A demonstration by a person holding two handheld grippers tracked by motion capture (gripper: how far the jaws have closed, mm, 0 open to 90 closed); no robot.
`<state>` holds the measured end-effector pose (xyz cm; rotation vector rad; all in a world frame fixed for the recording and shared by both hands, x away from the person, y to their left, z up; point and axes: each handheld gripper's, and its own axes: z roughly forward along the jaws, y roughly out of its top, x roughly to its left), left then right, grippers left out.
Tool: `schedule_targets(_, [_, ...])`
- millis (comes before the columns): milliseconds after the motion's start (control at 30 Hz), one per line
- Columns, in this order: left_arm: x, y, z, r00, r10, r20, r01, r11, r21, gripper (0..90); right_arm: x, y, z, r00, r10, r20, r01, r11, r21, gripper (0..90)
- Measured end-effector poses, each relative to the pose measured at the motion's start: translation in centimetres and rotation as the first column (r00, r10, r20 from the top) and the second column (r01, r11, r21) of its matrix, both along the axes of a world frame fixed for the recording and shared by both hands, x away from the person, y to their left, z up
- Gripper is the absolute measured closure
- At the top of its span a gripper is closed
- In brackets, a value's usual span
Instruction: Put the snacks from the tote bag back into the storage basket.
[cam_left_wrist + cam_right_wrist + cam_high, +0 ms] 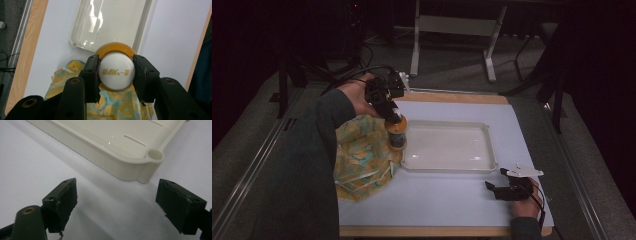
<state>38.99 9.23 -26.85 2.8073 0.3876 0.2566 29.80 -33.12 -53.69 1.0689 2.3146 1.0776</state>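
My left gripper [393,116] points down and is shut on the white cap of an orange bottle [397,134], held above the left edge of a white tray [482,165]. In the left gripper view the jaws clamp the bottle [116,71] on both sides of its cap, with the tray [75,37] beyond. A yellow lemon-print cloth [362,155] lies under and left of the bottle. My right gripper [496,179] rests low on the mat near the tray's front right corner, open with nothing between its jaws. In the right gripper view [116,202] the tray corner [140,167] lies just ahead.
A pale mat [447,195] covers the wooden table [437,231]. The cloth [125,107] bunches at the mat's left side. Table legs and cables stand on the grey floor beyond the far edge. Open mat lies in front of the tray.
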Motion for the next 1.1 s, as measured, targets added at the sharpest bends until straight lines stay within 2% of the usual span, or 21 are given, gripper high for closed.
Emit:
schedule_targets(267, [0.0,-0.8,0.0,0.9999,-0.016,-0.001,0.016,0.9998,-0.006,59.2,0.0,0.0,0.0,1.0,0.001,0.0,-0.001,1.0,0.0,17.0])
schedule_targets(467, [0.0,-1.4,0.1,0.9995,-0.03,0.009,0.03,0.9995,0.006,59.2,0.0,0.0,0.0,1.0,0.002,0.001,-0.002,1.0,0.002,16.8])
schedule_targets(567, [-0.1,-1.6,0.0,0.9998,-0.018,0.006,0.018,0.9998,-0.008,59.2,0.0,0.0,0.0,1.0,0.003,0.0,-0.003,1.0,0.002,16.8])
schedule_targets(700, [-0.1,-1.8,-0.1,0.9996,-0.026,0.009,0.026,0.9997,0.003,59.2,0.0,0.0,0.0,1.0,0.003,0.0,-0.003,1.0,0.003,16.7])
schedule_targets(1100, [0.1,-2.3,-0.7,0.9994,-0.034,-0.008,0.034,0.9993,0.013,59.2,0.0,0.0,0.0,1.0,0.004,-0.001,-0.004,1.0,0.003,16.7])
